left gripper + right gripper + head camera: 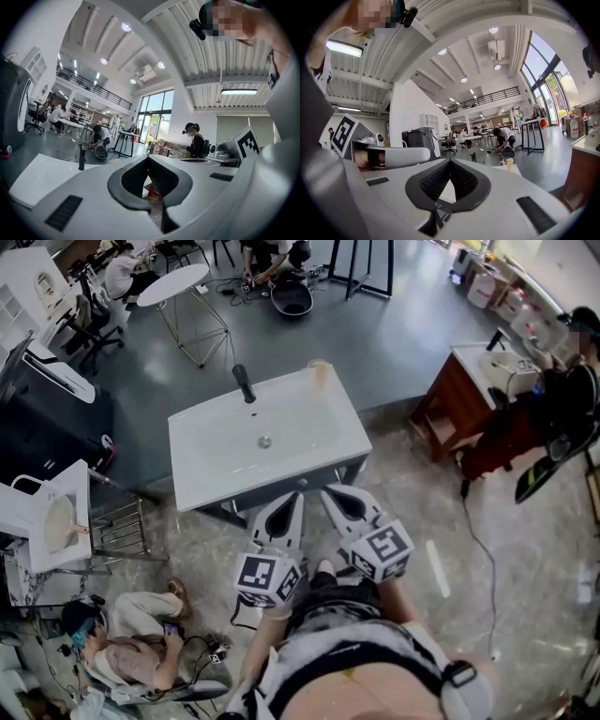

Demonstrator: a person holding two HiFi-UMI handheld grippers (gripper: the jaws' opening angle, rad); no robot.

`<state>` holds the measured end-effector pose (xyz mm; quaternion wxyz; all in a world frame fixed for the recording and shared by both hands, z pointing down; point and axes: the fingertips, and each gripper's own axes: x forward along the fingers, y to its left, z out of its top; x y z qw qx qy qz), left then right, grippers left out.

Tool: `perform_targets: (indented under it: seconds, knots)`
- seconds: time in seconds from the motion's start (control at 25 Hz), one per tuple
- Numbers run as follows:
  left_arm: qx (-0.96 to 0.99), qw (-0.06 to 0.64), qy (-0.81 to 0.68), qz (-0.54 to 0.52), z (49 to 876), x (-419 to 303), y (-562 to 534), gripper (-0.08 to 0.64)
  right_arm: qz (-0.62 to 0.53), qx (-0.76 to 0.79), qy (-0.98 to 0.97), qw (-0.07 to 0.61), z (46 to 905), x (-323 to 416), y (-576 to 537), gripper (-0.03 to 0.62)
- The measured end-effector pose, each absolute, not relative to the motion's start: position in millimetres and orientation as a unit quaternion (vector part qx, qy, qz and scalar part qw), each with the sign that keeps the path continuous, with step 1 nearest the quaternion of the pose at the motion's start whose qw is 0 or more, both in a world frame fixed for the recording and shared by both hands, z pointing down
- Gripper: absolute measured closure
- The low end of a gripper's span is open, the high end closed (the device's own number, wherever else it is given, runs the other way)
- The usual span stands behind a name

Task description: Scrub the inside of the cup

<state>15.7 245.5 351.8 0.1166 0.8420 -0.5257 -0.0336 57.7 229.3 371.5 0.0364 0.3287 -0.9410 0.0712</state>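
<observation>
Standing at the far right corner of the glossy white rectangular counter (216,479) is a pale translucent cup (320,374). Smooth white left hand-held gripper (284,507) and right hand-held gripper (339,495) are closed, empty, ribbed black pads (133,180) meeting.

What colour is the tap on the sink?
Black. The tap stands out against the white sink; the head view shows it best.

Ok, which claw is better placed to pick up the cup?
Right, probably. The cup stands on the sink's back right corner, on the right claw's side, and shows ahead in its view. Both claws are shut and empty, the left claw farther across.
</observation>
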Motion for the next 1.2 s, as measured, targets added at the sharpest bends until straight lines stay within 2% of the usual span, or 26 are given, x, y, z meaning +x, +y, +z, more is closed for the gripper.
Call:
perform_targets:
  seconds: [0.36,1.2]
  knots:
    - [0.858,0.119,-0.498,-0.039,354.5,9.0,216.5,0.565,0.087,0.361,-0.927,0.044,376.2,54.0,202.2,0.591]
    - [0.888,0.124,-0.441,-0.032,365.0,-76.8,97.8,0.565,0.068,0.432,-0.898,0.044,381.2,-22.4,87.8,0.591]
